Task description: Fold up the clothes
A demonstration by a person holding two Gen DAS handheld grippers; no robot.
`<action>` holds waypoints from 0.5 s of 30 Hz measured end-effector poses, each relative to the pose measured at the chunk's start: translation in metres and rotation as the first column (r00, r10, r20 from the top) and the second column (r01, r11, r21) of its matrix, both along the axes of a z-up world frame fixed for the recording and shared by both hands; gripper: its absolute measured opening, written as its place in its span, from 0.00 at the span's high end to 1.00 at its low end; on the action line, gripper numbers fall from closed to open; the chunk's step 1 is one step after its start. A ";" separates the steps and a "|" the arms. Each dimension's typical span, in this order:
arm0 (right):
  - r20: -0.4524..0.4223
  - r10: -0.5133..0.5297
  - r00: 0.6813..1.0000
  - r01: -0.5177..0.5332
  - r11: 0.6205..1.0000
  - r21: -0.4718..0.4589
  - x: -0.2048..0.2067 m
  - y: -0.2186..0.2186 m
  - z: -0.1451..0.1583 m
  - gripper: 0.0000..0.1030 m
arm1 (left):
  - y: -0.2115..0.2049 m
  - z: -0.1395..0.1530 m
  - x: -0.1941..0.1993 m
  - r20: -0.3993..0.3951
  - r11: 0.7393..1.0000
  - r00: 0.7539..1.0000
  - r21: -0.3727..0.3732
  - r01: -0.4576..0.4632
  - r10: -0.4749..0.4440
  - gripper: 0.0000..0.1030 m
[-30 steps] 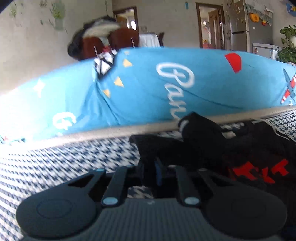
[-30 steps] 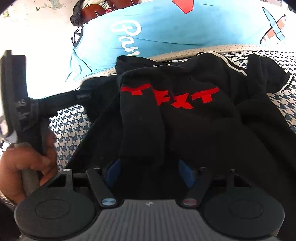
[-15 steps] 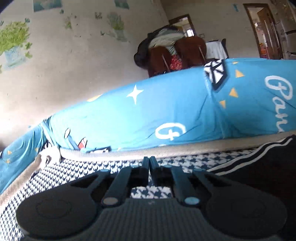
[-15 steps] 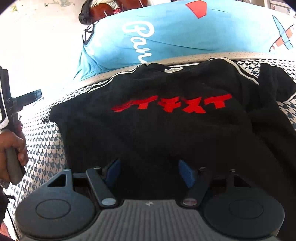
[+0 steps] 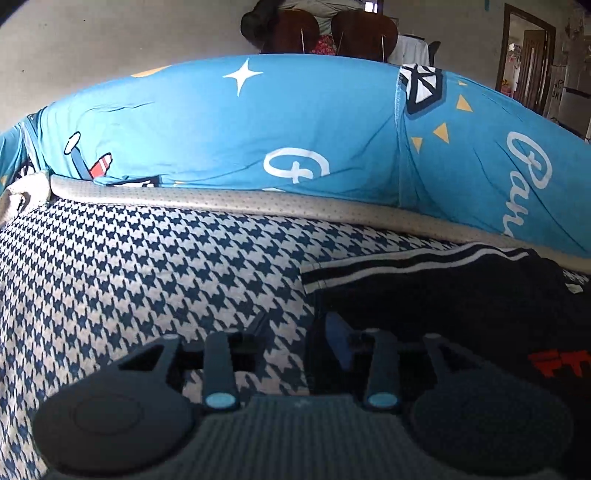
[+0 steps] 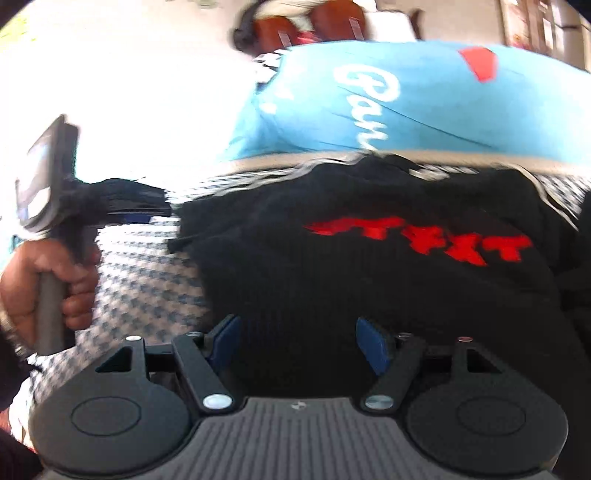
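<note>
A black T-shirt [image 6: 369, 288] with red lettering [image 6: 424, 236] lies spread on a blue-and-white houndstooth surface [image 5: 147, 277]. My right gripper [image 6: 299, 339] hovers over its lower part, open, with its blue pads wide apart and the cloth flat beneath. In the left wrist view the shirt's white-striped sleeve [image 5: 424, 262] lies to the right. My left gripper [image 5: 295, 332] is at the shirt's left edge with its jaws opening. Only houndstooth shows between them, and the black cloth reaches the right finger. The right wrist view shows that left gripper [image 6: 140, 206], held by a hand [image 6: 48, 273].
A bright blue printed cover [image 5: 258, 129] rises like a wall behind the surface, past a grey perforated border [image 5: 258, 203]. Brown chairs heaped with clothes [image 5: 321, 29] stand behind it. Bare houndstooth stretches left of the shirt. A doorway [image 5: 528, 62] is at the far right.
A second ago my left gripper was shut on bunched black cloth. It has moved left, the shirt now lies spread flat, and the left jaws have parted. The right gripper's jaws are unchanged.
</note>
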State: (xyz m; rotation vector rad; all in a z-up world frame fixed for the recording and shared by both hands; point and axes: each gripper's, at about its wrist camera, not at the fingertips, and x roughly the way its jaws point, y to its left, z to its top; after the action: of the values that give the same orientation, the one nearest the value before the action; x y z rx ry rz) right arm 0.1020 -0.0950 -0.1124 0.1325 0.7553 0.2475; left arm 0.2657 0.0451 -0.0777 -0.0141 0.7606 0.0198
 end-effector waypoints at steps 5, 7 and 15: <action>0.019 0.155 0.988 -0.156 0.987 0.049 -0.011 0.025 0.004 0.41 | -0.006 -0.007 -0.002 -0.039 1.000 0.999 -0.009 0.029 -0.029 0.52; 0.021 0.211 0.977 -0.212 0.976 0.052 -0.017 0.036 0.003 0.43 | -0.007 -0.009 -0.001 -0.056 0.999 0.998 -0.015 0.030 -0.030 0.52; -0.003 0.363 0.932 -0.363 0.932 -0.008 -0.042 0.080 -0.011 0.54 | -0.015 -0.008 -0.004 -0.054 0.998 0.997 -0.008 0.058 -0.058 0.52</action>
State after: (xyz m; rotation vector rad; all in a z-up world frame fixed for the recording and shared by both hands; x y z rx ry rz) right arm 0.0597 -0.0152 -0.1239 -0.0169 0.7795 0.5974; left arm 0.2616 0.0297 -0.0855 0.0020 0.8151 -0.0375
